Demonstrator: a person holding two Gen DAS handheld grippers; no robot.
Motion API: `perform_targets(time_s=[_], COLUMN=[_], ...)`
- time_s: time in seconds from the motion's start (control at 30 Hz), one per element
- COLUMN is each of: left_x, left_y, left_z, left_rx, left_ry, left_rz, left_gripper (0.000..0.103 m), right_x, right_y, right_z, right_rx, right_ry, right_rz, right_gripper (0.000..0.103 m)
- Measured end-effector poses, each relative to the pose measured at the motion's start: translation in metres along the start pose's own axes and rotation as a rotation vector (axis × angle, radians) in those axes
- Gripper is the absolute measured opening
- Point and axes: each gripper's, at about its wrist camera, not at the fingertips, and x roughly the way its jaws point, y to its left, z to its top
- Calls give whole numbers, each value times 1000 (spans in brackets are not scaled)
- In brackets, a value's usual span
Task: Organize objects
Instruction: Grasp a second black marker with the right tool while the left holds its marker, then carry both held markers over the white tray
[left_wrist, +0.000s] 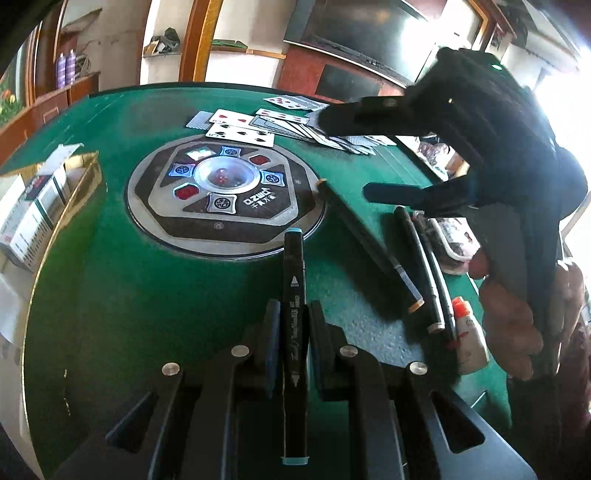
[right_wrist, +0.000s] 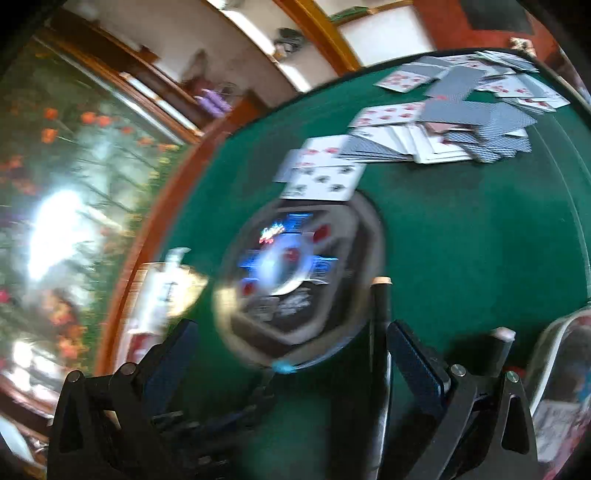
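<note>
In the left wrist view my left gripper (left_wrist: 293, 325) is shut on a black marker (left_wrist: 294, 280) with teal end caps, which points forward over the green table (left_wrist: 110, 295). Three more black markers (left_wrist: 417, 266) lie side by side to its right. A person's hand (left_wrist: 517, 306) holds my right gripper (left_wrist: 347, 157) above them, jaws wide apart and empty. The right wrist view is blurred. There my right gripper (right_wrist: 295, 369) stands open. A black marker with a tan cap (right_wrist: 381, 332) lies on the table between the fingers, close to the right finger (right_wrist: 417, 365).
Playing cards (left_wrist: 258, 129) are strewn across the far side. A round dice panel (left_wrist: 225, 192) sits at the table's centre. White boxes (left_wrist: 29, 214) stand in a tray at the left edge. An orange-capped glue bottle (left_wrist: 467, 332) and a patterned pouch (left_wrist: 454, 240) lie at the right.
</note>
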Motion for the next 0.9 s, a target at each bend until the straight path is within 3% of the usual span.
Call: perform_targets(time_s=[0.23, 0.3, 0.4, 0.57, 0.67, 0.73, 0.8, 0.83, 0.9], left_x=[3, 4, 4, 4, 4, 5, 5, 6, 7], left_y=[3, 3, 6, 7, 7, 5, 2, -1, -7], left_z=[1, 1, 1, 2, 2, 2, 2, 2, 3], left_rx=[-17, -16, -26, -32, -32, -14, -5, 12, 47], left_ry=[0, 0, -1, 0, 0, 3, 2, 4, 9], left_rz=[-26, -27, -40, -46, -50, -43, -69, -92, -86], left_gripper=[14, 14, 14, 14, 16, 17, 31, 43, 46], right_x=[6, 18, 23, 25, 37, 39, 38, 38, 37], right_y=[13, 20, 23, 42, 53, 59, 53, 51, 50], right_z=[-18, -22, -26, -39, -51, -59, -57, -57, -56], right_rx=[-106, -143, -164, -250, -286, -306, -250, -231, -214], right_ry=[5, 28, 32, -1, 55, 30, 43, 44, 37], right_rz=[-201, -321, -408, -534, -593, -616, -603, -594, -596], right_gripper=[102, 91, 69, 64, 64, 61, 60, 60, 56])
